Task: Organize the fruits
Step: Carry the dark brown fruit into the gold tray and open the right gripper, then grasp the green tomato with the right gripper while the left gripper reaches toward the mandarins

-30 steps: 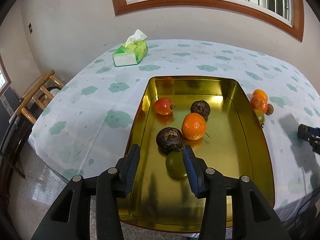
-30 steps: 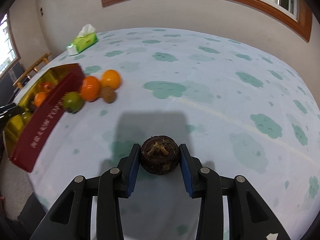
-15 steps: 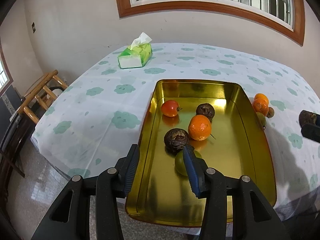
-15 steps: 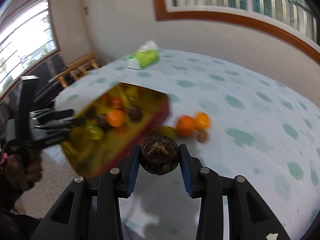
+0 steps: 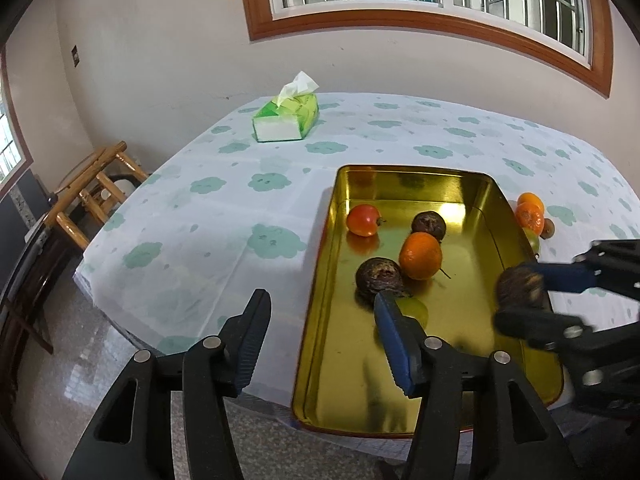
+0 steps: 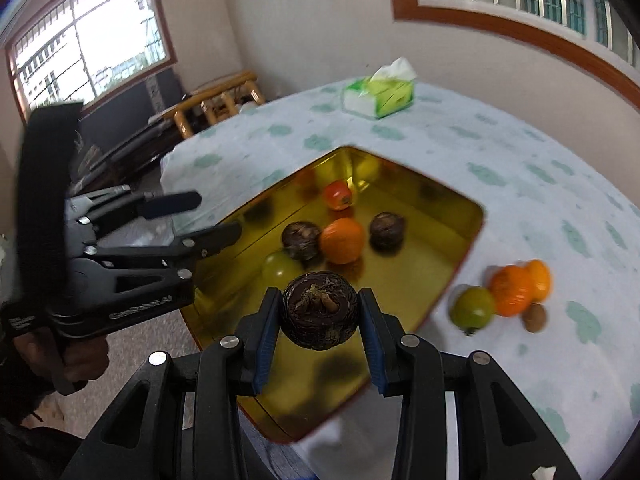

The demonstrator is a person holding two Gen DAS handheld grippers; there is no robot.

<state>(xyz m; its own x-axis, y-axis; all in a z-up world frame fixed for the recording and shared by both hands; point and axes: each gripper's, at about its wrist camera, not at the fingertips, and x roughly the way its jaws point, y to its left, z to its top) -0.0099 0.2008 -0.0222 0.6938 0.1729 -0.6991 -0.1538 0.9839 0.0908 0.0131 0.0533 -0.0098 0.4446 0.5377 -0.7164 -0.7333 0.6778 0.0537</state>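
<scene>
Left gripper (image 5: 320,332) just opened wide, empty, by the gold tray (image 6: 472,216); right gripper (image 6: 319,316) now carries a wrinkly dark fruit (image 6: 319,316) over it, so drop's next.

Your shallow gold metal tray (image 6: 460,216) holds a red tomato (image 6: 338,195), an orange mandarin (image 6: 342,240), two dark wrinkled fruits (image 6: 301,240) and a green fruit (image 6: 280,268). Another dark wrinkled round fruit (image 6: 319,311) hangs above it; beside the tray lie two oranges (image 6: 516,288), a green tomato (image 6: 472,307) and a small brown fruit (image 6: 534,317).

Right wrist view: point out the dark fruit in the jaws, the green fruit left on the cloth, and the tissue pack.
dark fruit (image 6: 319,312): right wrist view, middle of its wrinkled front.
green fruit (image 6: 472,307): right wrist view, centre of its skin.
tissue pack (image 6: 390,98): right wrist view, its green side.
</scene>
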